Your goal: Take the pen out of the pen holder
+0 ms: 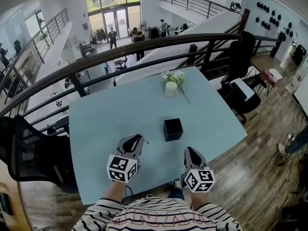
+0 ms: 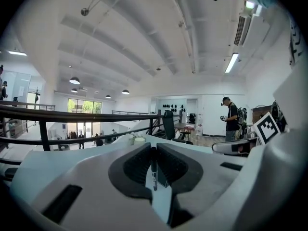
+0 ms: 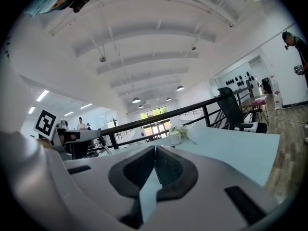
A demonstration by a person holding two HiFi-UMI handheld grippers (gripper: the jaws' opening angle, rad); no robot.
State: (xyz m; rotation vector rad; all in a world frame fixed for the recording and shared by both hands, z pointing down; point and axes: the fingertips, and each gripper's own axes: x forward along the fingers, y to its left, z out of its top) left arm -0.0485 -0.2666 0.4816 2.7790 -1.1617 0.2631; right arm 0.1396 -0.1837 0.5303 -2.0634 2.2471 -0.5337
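Left hand-held gripper (image 1: 136, 139) pinches the pen (image 2: 154, 175) crosswise between its pads, clear of the black pen holder (image 1: 173, 129), which stands near it on the pale-blue table (image 1: 106, 114). Right hand-held gripper (image 1: 189, 151) — jaws pressed together, nothing between them.

White flower vase (image 1: 171, 89) on pale blue table (image 1: 110, 124), black chair (image 1: 239, 57) beside, railing (image 1: 144, 48) behind

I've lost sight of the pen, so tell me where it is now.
The left gripper view shows the pen pinched between the left gripper's jaws; in the head view that gripper is just left of the black pen holder on the table.
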